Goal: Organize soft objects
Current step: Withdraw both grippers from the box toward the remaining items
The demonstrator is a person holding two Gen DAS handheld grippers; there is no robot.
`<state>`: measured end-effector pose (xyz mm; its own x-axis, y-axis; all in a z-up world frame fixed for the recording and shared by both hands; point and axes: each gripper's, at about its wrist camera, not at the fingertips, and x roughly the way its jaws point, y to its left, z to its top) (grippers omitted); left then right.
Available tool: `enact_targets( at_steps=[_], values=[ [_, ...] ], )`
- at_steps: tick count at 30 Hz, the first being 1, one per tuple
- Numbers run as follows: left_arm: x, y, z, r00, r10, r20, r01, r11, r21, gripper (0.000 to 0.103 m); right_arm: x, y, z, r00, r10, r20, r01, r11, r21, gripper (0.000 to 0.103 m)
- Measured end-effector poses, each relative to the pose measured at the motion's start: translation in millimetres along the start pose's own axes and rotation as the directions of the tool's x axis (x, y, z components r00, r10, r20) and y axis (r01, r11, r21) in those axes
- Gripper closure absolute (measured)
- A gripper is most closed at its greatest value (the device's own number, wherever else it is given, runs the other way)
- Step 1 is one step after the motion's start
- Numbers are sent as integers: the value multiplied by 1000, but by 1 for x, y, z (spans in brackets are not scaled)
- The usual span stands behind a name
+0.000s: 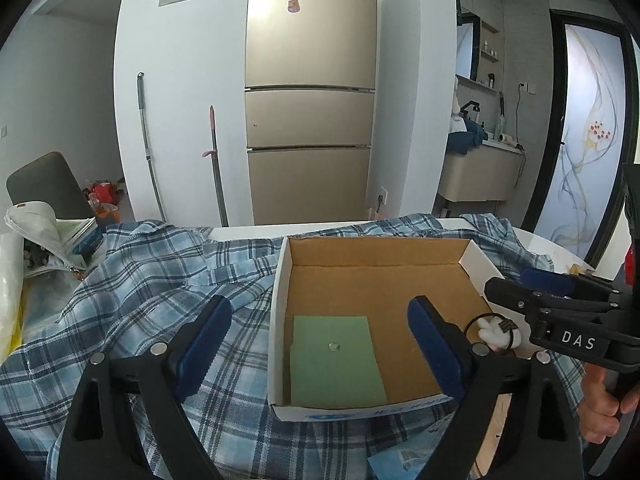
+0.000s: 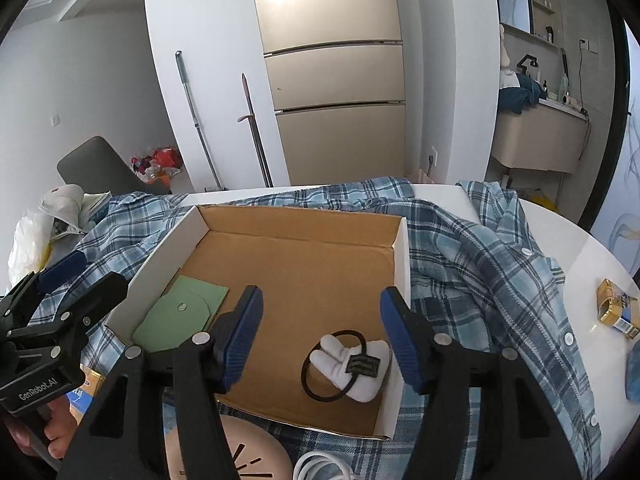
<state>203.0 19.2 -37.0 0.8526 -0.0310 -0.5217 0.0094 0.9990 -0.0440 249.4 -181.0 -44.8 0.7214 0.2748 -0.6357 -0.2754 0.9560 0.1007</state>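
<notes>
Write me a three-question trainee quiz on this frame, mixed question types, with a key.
1. True or false: the white plush hair tie lies inside the cardboard box.
2. Which item lies nearest the left gripper? A) green card B) plaid shirt's button C) gold packet
3. What do the right gripper's pads press on?

Key:
1. True.
2. A.
3. Nothing; they stand open over the hair tie.

A home, in an open living area. A tall beige fridge [image 1: 310, 92] stands against a white wall with a mop [image 1: 149, 148] leaning beside it. To the right is a washbasin alcove [image 1: 478, 148] with toiletries. A plaid shirt [image 2: 472, 256] covers a white table [image 2: 576, 256].
</notes>
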Motion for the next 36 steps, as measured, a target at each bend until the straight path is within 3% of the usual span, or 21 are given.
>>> enact_targets(
  at_steps=[3,7,11,18,24,25,28,30,36],
  values=[
    [6,-3,-2,999,18,-37,-17,1000,20,11,8,1,-1,998,22,-64,-22,1000,7,43],
    [22,-6,-7,983,46,-179,-38,998,48,11,29,-2,-9,967,105,-234,-91,993,71,43],
    [37,-6,-17,950,22,-311,-10,999,41,13,27,-1,-9,970,32,-241,-27,999,22,43],
    [36,-3,-20,895,-50,-444,42,999,-28,19,24,-16,-8,955,57,-291,-37,997,73,44],
    [10,-12,-21,907,-11,-420,32,999,44,19,14,-9,-16,931,38,-364,-26,999,38,44],
    [3,-12,-21,917,-18,-397,34,999,33,19,11,-6,-19,929,33,-367,-25,999,24,44],
    [-30,-16,-13,966,8,-257,4,999,49,19,-7,-4,-22,950,14,-311,-13,1000,6,44],
    [-53,-20,-9,984,5,-179,8,997,71,19,-23,-3,-19,966,12,-260,-16,1000,-11,44],
    [-112,-33,0,1000,-8,-24,10,994,110,19,-74,7,-11,991,59,-120,-63,998,-29,44]
  ],
)
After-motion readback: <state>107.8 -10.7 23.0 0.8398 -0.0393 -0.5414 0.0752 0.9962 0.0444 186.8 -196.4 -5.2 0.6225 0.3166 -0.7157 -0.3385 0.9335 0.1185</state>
